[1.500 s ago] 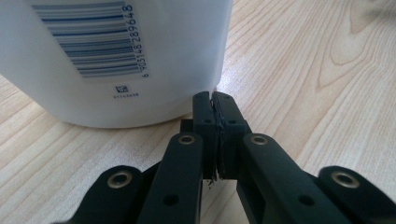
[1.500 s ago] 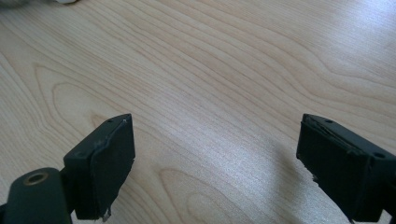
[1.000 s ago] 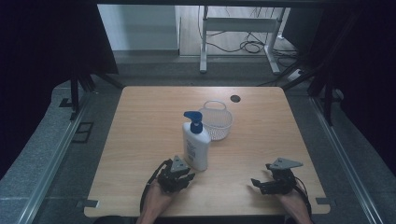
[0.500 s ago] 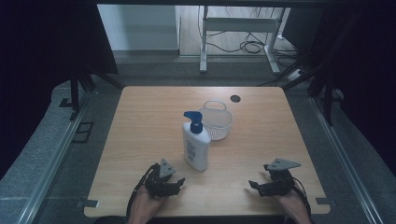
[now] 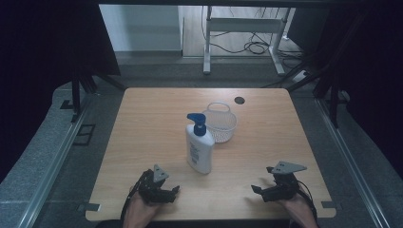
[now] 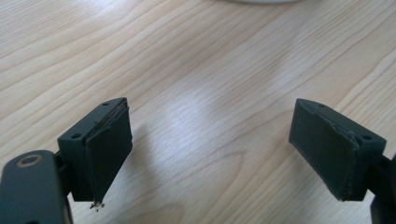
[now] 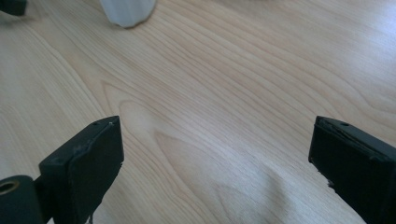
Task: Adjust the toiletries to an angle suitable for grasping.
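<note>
Wood-grain worktop (image 5: 142,123), dark surround, grey floor with a white frame and cables behind it.

Pump bottle (image 5: 199,145): white body, blue pump head, upright near the middle of the worktop, slightly toward the person's side. White mesh basket (image 5: 220,122) stands just behind it to the right; can't tell if they touch. Small dark round hole (image 5: 239,100) in the worktop near the far edge.

Left gripper (image 5: 167,190) sits low at the near edge, left of the bottle and clear of it. Its fingers (image 6: 108,144) have just been opening; they stand spread wide, with bare wood between them. A white edge (image 6: 261,1) shows at the top of the left gripper view.

Right gripper (image 5: 259,189) is at the near right edge, well apart from the bottle, pointing left across the worktop. Its fingers (image 7: 95,158) have also just been opening, spread wide, nothing between them. In the right gripper view, the bottle base (image 7: 127,11) shows far off at top left.
</note>
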The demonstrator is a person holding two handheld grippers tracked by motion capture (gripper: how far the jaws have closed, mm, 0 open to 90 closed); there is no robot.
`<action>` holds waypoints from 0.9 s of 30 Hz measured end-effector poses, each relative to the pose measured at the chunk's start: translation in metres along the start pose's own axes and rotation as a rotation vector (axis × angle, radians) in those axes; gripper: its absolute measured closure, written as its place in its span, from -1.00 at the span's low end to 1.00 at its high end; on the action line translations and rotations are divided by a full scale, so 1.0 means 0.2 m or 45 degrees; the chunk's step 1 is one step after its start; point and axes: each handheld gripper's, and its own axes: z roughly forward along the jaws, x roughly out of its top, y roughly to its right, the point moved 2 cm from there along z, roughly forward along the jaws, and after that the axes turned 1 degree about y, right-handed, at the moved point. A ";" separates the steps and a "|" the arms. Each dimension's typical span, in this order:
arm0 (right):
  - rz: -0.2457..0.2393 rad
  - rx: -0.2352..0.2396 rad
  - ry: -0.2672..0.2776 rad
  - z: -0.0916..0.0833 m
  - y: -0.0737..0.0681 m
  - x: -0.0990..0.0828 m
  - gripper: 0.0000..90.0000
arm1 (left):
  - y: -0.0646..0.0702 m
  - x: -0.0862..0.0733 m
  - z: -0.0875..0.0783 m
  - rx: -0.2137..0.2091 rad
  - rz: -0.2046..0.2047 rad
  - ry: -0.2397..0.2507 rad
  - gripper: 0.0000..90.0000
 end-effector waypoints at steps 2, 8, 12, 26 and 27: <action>-0.001 0.014 0.009 0.00 -0.01 0.02 -0.93 | 0.00 -0.01 0.00 -0.006 -0.004 0.006 -0.72; -0.016 0.028 -0.006 0.01 -0.04 0.04 -0.93 | -0.02 -0.02 0.02 -0.035 -0.027 0.039 -0.74; -0.040 0.031 -0.001 0.02 -0.05 0.06 -0.93 | -0.03 -0.03 0.02 -0.037 -0.024 0.051 -0.74; -0.097 0.052 0.058 0.04 -0.09 0.15 -0.92 | -0.03 -0.03 0.02 -0.039 -0.025 0.051 -0.74; -0.100 0.052 0.059 0.04 -0.10 0.15 -0.92 | -0.03 -0.03 0.02 -0.039 -0.025 0.051 -0.74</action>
